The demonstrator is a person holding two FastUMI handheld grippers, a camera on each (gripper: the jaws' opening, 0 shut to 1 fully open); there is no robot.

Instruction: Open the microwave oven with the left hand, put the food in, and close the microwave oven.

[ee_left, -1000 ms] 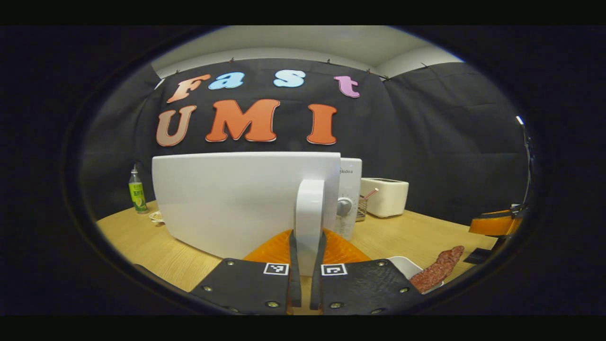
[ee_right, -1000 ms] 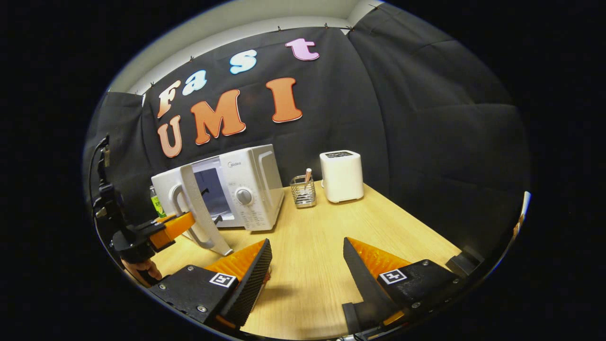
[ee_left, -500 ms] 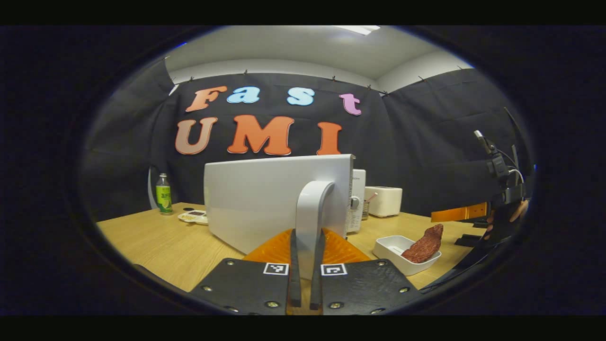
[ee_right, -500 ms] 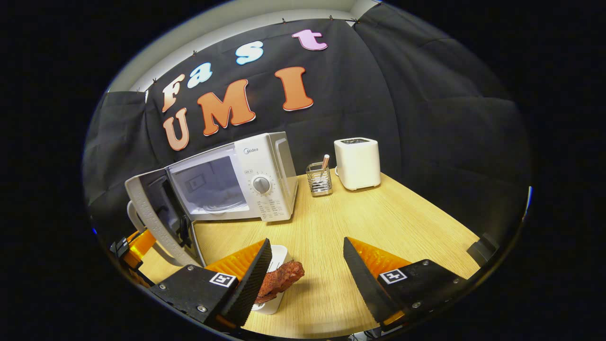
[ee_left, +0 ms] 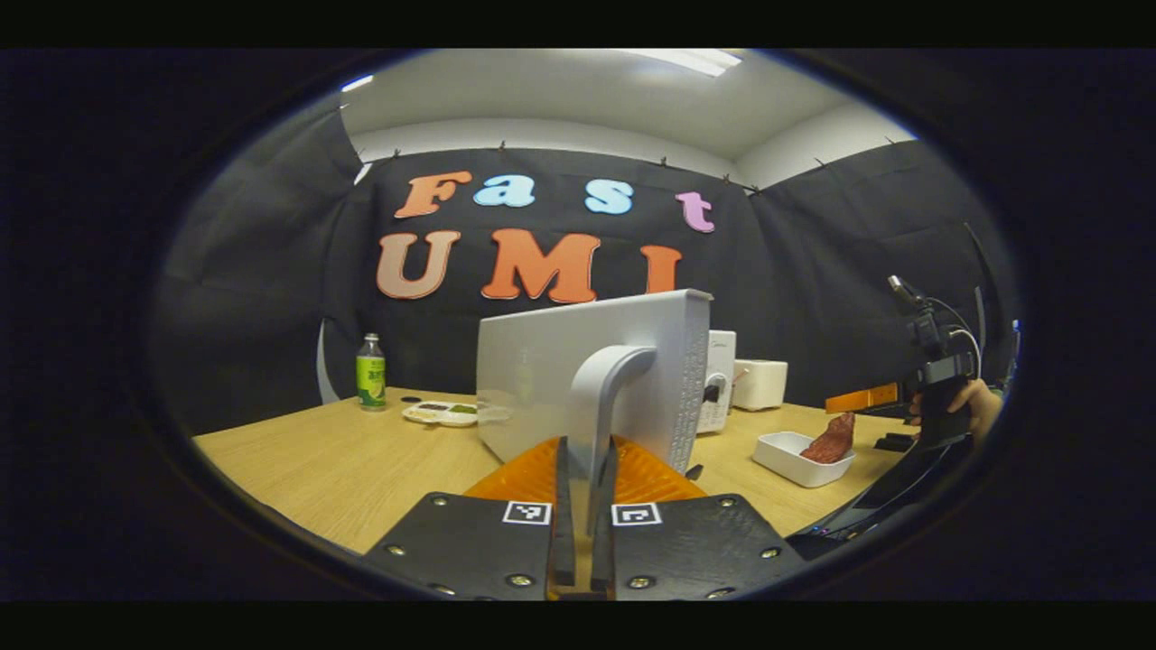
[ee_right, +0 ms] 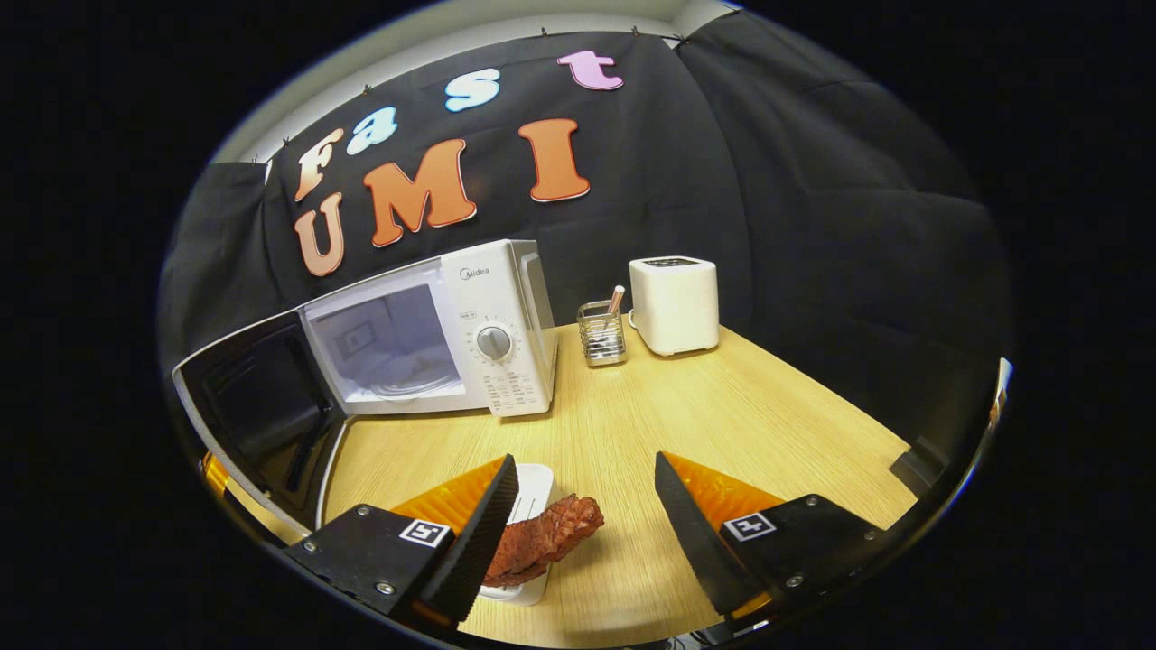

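Observation:
The white microwave (ee_right: pixel 492 311) stands on the wooden table with its door (ee_right: pixel 262 406) swung wide open, so the cavity (ee_right: pixel 388 348) shows. In the left gripper view my left gripper (ee_left: pixel 587 447) is shut on the door's white handle (ee_left: pixel 601 388), seen from the door's outer side (ee_left: pixel 560 379). The food, a dark red strip of meat (ee_right: pixel 542 542), lies in a white dish (ee_right: pixel 535 487) just by the left finger of my right gripper (ee_right: pixel 585 460), which is open and holds nothing. The left gripper view has that dish (ee_left: pixel 799 456) farther right, below the right gripper (ee_left: pixel 867 397) and a hand (ee_left: pixel 980 406).
A white toaster (ee_right: pixel 675 302) and a wire holder (ee_right: pixel 601 332) stand to the right of the microwave. A green bottle (ee_left: pixel 370 370) and a small plate (ee_left: pixel 438 413) sit at the table's far left. Bare table (ee_right: pixel 722 406) spreads in front of the toaster.
The left gripper has pulled the door from partly open to wide open. The dish with the meat has come into the right gripper view by its left finger.

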